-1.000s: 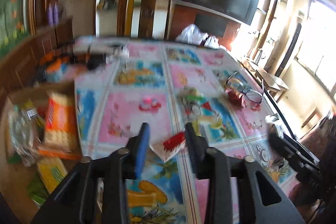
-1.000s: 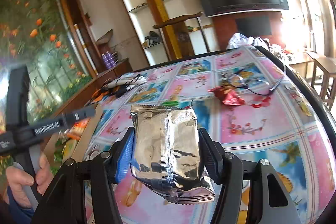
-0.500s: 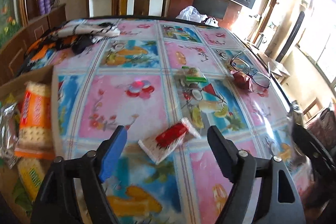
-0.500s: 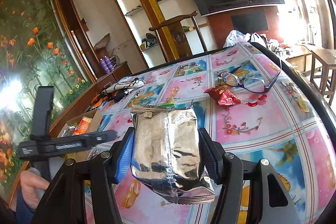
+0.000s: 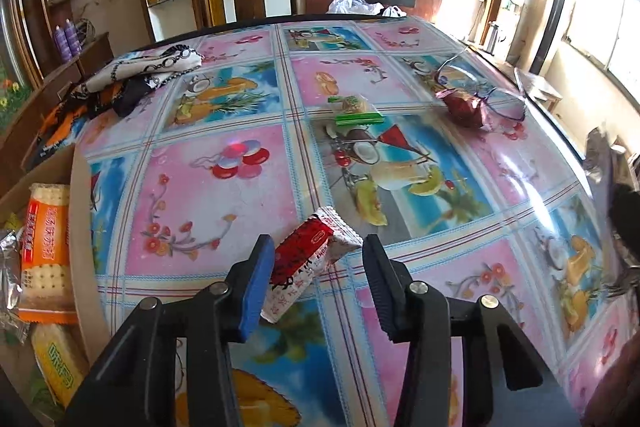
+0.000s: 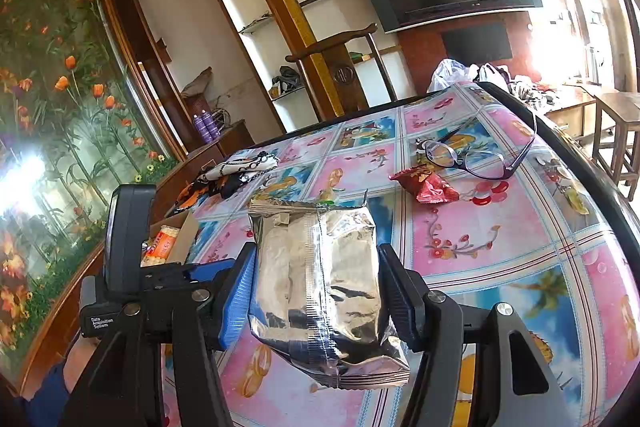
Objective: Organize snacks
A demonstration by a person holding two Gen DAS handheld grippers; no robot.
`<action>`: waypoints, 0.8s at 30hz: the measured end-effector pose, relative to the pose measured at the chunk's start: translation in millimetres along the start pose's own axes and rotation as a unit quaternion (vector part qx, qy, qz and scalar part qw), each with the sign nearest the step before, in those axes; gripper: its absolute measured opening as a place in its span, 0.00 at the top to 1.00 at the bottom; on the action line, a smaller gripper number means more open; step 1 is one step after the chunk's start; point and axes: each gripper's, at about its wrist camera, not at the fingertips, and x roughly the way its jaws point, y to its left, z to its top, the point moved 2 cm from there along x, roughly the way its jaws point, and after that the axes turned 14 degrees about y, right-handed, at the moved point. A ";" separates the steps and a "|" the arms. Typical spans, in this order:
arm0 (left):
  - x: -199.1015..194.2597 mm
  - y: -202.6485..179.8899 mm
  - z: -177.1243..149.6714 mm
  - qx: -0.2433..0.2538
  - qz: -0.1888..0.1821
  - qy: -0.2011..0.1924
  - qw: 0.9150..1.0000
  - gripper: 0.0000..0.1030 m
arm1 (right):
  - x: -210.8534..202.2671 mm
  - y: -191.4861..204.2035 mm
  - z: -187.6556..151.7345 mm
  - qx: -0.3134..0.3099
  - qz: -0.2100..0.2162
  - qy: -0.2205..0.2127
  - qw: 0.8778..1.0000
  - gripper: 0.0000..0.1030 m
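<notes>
Red-and-white snack packet (image 5: 310, 261) lies askew between the closing left gripper (image 5: 318, 281) jaws, so squeeze its middle squarely, while the right gripper (image 6: 316, 291) clasps the crinkled silver foil bag (image 6: 320, 287).

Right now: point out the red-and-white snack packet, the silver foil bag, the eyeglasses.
red-and-white snack packet (image 5: 306, 259), left wrist view, red printed middle.
silver foil bag (image 6: 320, 279), right wrist view, back seam.
eyeglasses (image 6: 486, 159), right wrist view, lens.

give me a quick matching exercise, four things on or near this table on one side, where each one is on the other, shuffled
Things:
1. silver foil bag
2. red and white snack packet
3. eyeglasses
4. orange cracker pack

Places:
A. in the cardboard box beside the table
B. between the closing jaws of the left hand-held gripper
C. clamped in the right hand-held gripper
D. lying next to the dark red wrapper

Pairs: 1-C, 2-B, 3-D, 4-A
</notes>
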 end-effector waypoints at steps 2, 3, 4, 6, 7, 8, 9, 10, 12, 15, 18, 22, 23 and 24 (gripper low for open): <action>3.8 -1.9 0.0 0.005 0.012 0.004 1.000 0.48 | 0.5 -0.1 0.6 -0.002 0.001 0.001 1.000 0.38; 6.5 -2.0 -0.1 0.006 0.016 0.009 1.000 0.47 | 0.7 0.1 0.6 -0.002 0.001 0.002 1.000 0.38; 9.3 -1.9 -0.5 0.008 0.014 0.016 1.000 0.45 | 0.8 0.5 0.7 -0.003 0.001 0.002 1.000 0.38; 11.3 -0.3 -1.7 0.007 0.014 0.020 1.000 0.41 | 1.2 1.3 1.0 -0.005 0.002 0.002 1.000 0.38; 10.5 0.3 -2.4 0.006 0.014 0.018 1.000 0.41 | 1.2 1.7 0.9 -0.006 0.003 0.002 1.000 0.38; 10.0 0.8 -3.1 0.006 0.011 0.017 1.000 0.43 | 1.0 2.1 0.8 -0.006 0.002 0.002 1.000 0.38; 10.1 2.1 -3.5 0.002 0.008 0.017 1.000 0.47 | 1.0 2.2 0.9 -0.006 0.003 0.002 1.000 0.38; 11.1 3.6 -3.5 -0.004 0.006 0.019 1.000 0.57 | 1.3 2.3 1.0 -0.007 0.004 0.002 1.000 0.38; 10.4 5.9 -3.1 -0.009 0.004 0.018 1.000 0.72 | 2.0 3.0 1.1 -0.007 0.004 0.002 1.000 0.38; 8.6 7.8 -4.1 -0.018 -0.001 0.016 1.000 0.75 | 2.6 2.7 0.7 -0.009 0.005 0.003 1.000 0.38; 2.7 10.0 -5.3 -0.025 -0.015 0.008 1.000 0.77 | 3.4 3.3 0.4 -0.011 0.001 0.003 1.000 0.38; -13.1 15.8 -5.4 -0.038 -0.027 -0.021 0.999 0.77 | 4.6 4.7 -0.3 -0.014 -0.004 0.004 1.000 0.38; -17.6 16.6 -5.8 -0.039 -0.030 -0.029 0.998 0.77 | 4.9 5.3 -0.1 -0.015 -0.006 0.004 1.000 0.38; -23.5 17.6 -6.5 -0.042 -0.030 -0.040 0.998 0.77 | 5.8 6.6 -0.4 -0.018 -0.009 0.003 1.000 0.38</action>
